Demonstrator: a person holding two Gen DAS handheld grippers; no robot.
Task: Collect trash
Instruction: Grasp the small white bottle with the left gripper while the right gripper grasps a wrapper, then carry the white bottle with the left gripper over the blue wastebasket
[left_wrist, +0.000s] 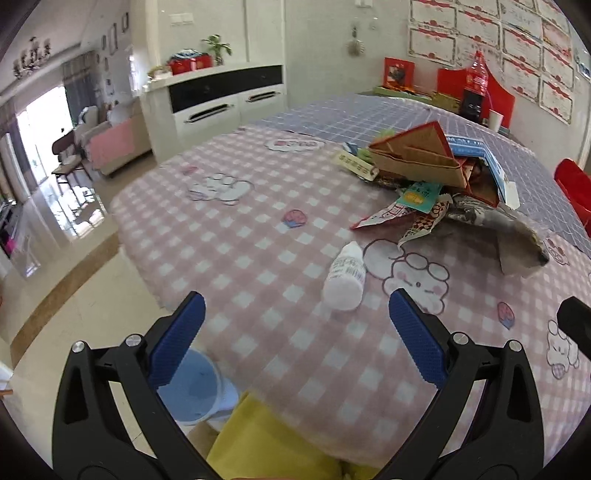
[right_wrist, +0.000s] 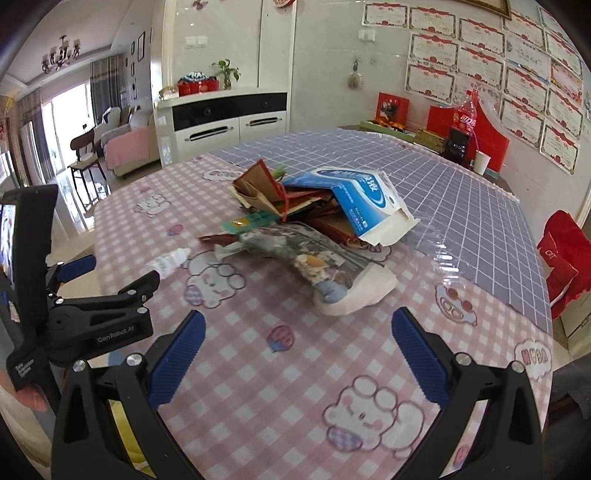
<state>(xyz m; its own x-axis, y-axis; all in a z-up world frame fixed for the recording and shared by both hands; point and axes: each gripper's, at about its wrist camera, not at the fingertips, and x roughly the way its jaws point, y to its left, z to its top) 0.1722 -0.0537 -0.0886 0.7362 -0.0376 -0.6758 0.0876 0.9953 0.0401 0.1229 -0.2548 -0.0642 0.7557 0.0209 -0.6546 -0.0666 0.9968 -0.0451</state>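
Note:
A pile of trash (left_wrist: 436, 173) lies on the table with the pink checked cloth (left_wrist: 258, 236): a brown and red paper bag (left_wrist: 417, 155), a blue and white carton (right_wrist: 364, 201), wrappers and a crumpled printed bag (right_wrist: 317, 258). A small white bottle (left_wrist: 344, 277) lies on its side just in front of the pile; it also shows in the right wrist view (right_wrist: 168, 261). My left gripper (left_wrist: 297, 314) is open and empty, just short of the bottle. My right gripper (right_wrist: 297, 332) is open and empty, short of the crumpled bag. The left gripper also shows at the left of the right wrist view (right_wrist: 110, 273).
A blue bin (left_wrist: 192, 387) stands on the floor below the table's near edge. The far half of the table has a purple grid cloth (right_wrist: 461, 192) with a cola bottle (right_wrist: 467, 118), a white cup (right_wrist: 481, 162) and red boxes. A red-covered chair (right_wrist: 561, 254) stands at right.

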